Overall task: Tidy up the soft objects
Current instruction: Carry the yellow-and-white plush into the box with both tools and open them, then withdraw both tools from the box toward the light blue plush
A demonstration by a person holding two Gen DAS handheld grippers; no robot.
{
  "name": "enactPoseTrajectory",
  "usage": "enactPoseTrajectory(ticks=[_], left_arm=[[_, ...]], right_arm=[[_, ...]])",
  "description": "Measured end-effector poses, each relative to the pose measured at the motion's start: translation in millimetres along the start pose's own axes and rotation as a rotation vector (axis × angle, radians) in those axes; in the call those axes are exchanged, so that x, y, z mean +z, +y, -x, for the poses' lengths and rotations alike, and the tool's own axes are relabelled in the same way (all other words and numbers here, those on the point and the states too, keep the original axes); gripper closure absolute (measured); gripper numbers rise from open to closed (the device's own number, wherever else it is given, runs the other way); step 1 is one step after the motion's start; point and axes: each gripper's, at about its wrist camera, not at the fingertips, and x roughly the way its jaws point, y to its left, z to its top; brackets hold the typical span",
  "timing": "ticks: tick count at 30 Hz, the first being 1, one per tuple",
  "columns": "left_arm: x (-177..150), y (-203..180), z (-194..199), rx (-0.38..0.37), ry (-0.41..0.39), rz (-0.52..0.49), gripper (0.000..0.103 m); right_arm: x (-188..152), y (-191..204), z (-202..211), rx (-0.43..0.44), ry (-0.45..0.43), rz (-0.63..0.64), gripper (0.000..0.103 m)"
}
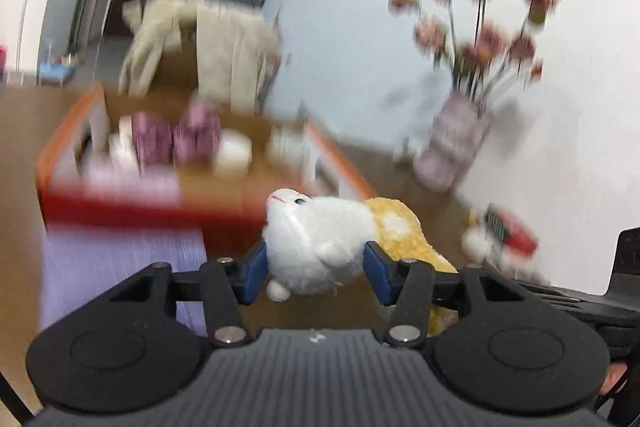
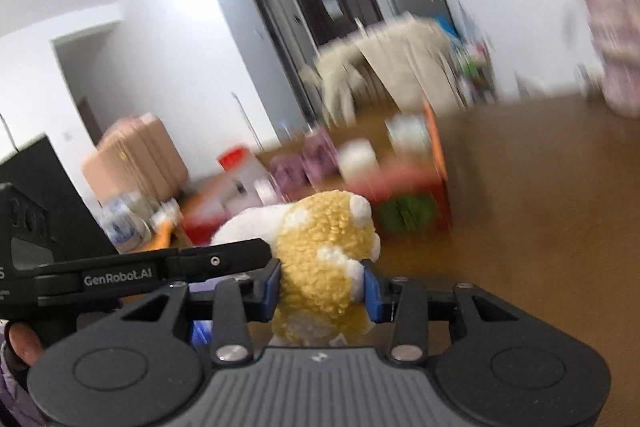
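The plush toy [image 1: 320,239] is white at its head and curly golden-yellow with white patches behind. Blue fingers [image 1: 256,273] sit on black linkages. The box [image 1: 120,203] is red and orange, the worktop [image 2: 540,207] brown, the vase [image 1: 452,143] pale lilac.

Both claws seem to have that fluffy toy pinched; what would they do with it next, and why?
Probably carry it toward the red-rimmed box ahead. The left gripper pinches the plush toy at its white end, the right gripper its yellow end, and the box already holds soft items.

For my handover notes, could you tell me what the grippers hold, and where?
One plush toy: left gripper on its white head, right gripper on its yellow body.
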Motion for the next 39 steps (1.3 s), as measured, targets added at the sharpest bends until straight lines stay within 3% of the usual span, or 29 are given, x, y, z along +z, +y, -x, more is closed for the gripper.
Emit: enactPoseTrajectory(ticks=[3,7,9,13,15,18,21,25,29,31,33,35,39], left_arm=[[46,16,-10,0.037,-0.047,-0.039,0.047],[85,70,-63,0.118,0.018,-0.001,0.046],[91,97,-87,0.177,0.072,0.049,0.048],[84,124,-108,0.295,0.13,0.006,0.048],[79,133,-105,0.288,0.132,0.002,0.045],[75,132,-101,0.299,0.126,-0.005,0.041],[77,128,-91,0.295,0.101,-0.024,0.035],[86,113,-72,0.283,0.067,-0.044,0.032],[94,91,-41,0.292,-0.002,-0.087,0.024],[92,81,-23,0.287,-0.038,-0.093,0.022],[89,75,-13,0.279,-0.05,-0.094,0.022],[85,71,-8,0.282,-0.047,-0.087,0.022],[73,71,-1,0.299,-0.039,-0.077,0.022]], right_arm=[[43,16,-38,0.006,-0.03,0.069,0.063],[75,20,-122,-0.019,0.037,0.068,0.063],[78,17,-166,-0.029,0.106,0.035,0.063],[65,22,-224,-0.13,0.219,0.072,0.062],[56,23,-238,-0.101,0.281,0.069,0.06],[49,23,-241,-0.001,0.319,0.035,0.052],[54,24,-227,0.017,0.293,0.055,0.037],[76,22,-192,-0.019,0.227,0.129,0.037],[95,10,-164,-0.019,0.214,0.107,0.038],[97,-2,-160,-0.005,0.236,0.065,0.05],[92,-9,-164,0.02,0.277,0.019,0.073],[79,-10,-171,0.027,0.319,0.007,0.085],[63,-8,-193,-0.021,0.367,0.009,0.087]])
